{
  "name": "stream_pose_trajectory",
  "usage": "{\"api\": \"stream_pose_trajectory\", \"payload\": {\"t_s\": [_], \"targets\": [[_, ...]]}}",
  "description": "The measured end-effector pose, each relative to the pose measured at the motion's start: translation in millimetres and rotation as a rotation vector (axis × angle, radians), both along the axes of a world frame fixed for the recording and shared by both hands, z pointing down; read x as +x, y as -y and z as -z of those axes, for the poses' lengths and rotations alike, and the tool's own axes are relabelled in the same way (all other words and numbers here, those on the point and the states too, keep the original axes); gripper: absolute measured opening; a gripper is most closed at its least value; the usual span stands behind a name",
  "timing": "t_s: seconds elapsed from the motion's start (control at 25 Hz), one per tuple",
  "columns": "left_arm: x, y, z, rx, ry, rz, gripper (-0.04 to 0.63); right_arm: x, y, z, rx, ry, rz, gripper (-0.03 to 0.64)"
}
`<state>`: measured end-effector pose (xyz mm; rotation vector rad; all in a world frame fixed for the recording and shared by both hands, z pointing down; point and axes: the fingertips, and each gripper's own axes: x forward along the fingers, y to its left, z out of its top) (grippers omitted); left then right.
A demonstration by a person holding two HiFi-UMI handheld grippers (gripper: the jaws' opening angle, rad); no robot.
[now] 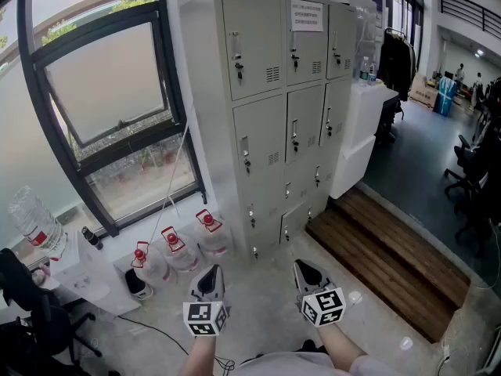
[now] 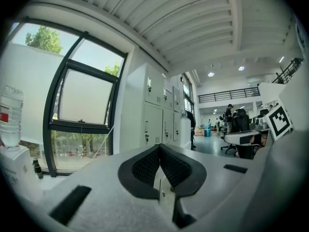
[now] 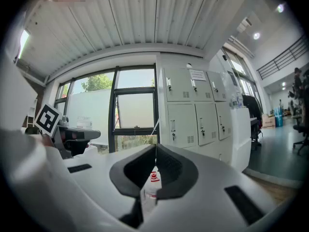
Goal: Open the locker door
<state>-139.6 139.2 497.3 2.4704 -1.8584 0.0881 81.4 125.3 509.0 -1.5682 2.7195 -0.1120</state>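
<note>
The grey locker bank (image 1: 282, 108) stands ahead against the wall, three columns of doors, all closed, each with a small handle and lock. It also shows in the left gripper view as the lockers (image 2: 155, 111) and in the right gripper view as the lockers (image 3: 193, 111), still some way off. My left gripper (image 1: 210, 272) and right gripper (image 1: 306, 268) are low near my body, side by side, both well short of the doors. The left gripper (image 2: 159, 150) is shut and holds nothing. The right gripper (image 3: 155, 149) is shut and empty too.
Three large water bottles (image 1: 182, 247) with red caps stand on the floor left of the lockers, under a tilted-open window (image 1: 109, 92). A white counter (image 1: 364, 124) adjoins the lockers on the right, a wooden step (image 1: 391, 257) in front of it. Office chairs (image 1: 473, 178) stand far right.
</note>
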Motion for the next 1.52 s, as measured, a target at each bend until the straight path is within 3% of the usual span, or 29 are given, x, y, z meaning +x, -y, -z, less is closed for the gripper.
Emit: {"api": "stream_pose_trajectory", "payload": {"t_s": [0.52, 1.0, 1.16, 1.52], "targets": [[0.7, -6.0, -0.2, 0.011, 0.034, 0.003, 0.002, -3.2, -7.9, 1.1, 0.012, -0.001, 0.001, 0.012], [-15.3, -7.2, -4.0, 0.011, 0.030, 0.013, 0.002, -18.2, -7.0, -1.6, 0.015, 0.001, 0.017, 0.012], [-25.4, -4.9, -6.2, -0.002, -0.007, 0.031, 0.002, -24.0, -4.5, -8.0, -0.002, -0.002, 0.031, 0.012], [-48.9, 39.9, -14.3, -0.015, -0.003, 0.082, 0.002, -48.1, 56.4, -17.1, -0.012, 0.011, 0.078, 0.013]]}}
